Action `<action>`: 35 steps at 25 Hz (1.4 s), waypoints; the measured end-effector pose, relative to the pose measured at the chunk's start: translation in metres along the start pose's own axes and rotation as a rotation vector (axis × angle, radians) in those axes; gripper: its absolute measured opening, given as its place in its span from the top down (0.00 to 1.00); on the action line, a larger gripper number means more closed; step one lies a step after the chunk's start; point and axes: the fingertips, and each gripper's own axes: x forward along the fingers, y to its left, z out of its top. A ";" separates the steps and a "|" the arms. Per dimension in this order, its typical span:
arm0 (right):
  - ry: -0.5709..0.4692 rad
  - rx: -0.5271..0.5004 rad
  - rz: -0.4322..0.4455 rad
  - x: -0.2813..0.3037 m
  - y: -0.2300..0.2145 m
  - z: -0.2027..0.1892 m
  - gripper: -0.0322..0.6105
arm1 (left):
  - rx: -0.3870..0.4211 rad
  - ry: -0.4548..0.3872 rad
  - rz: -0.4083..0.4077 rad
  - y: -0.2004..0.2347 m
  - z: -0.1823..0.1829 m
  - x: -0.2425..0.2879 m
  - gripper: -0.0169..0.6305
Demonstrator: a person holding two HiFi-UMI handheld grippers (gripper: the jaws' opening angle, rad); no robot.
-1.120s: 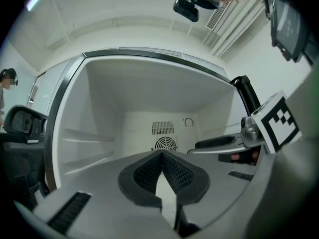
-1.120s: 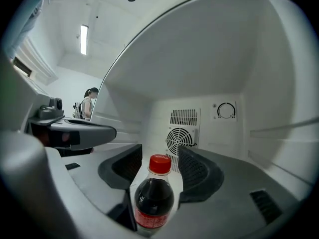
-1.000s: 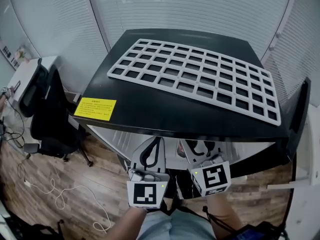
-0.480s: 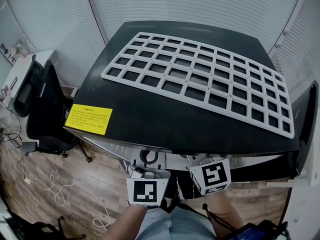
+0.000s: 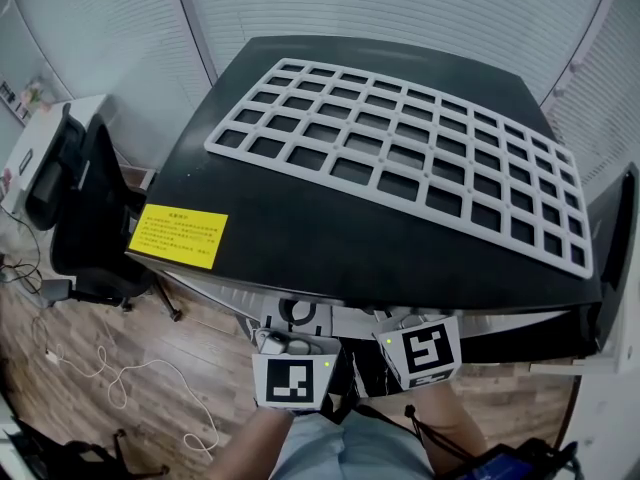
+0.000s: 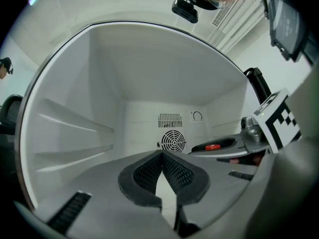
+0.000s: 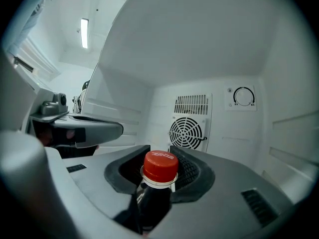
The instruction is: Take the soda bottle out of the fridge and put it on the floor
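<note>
At the far left an office chair [image 5: 95, 218] stands on the wood floor [image 5: 200, 353], and a white cable [image 5: 120, 383] trails across the boards in front of it. Next comes the fridge [image 5: 330, 238]. From my head view I mostly see its black top, with a yellow label [image 5: 178, 236] at the front left corner and a white grid rack [image 5: 400, 158] lying flat across it. Both my claws reach in under that top, so only their marker cubes show at the bottom of the view.

My left claw [image 6: 162, 153] is clenched, its pads meeting tip to tip with nothing between them. It points level at the white back wall, where a round fan grille [image 6: 172, 141] sits.

To its right, my right claw [image 7: 158, 149] has just been closing — the soda bottle [image 7: 154, 198] stands upright between its pads inside the fridge. Its red cap [image 7: 160, 166] rises just above them and its dark body fills the gap below. As far as I can make out, the pads are now grasping the bottle under the cap.

At the far right the open fridge door [image 5: 612, 258] shows edge-on.
</note>
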 end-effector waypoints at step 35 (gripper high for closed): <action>-0.059 -0.020 0.058 -0.118 0.047 0.034 0.80 | 0.040 -0.047 0.020 -0.063 0.032 -0.097 0.95</action>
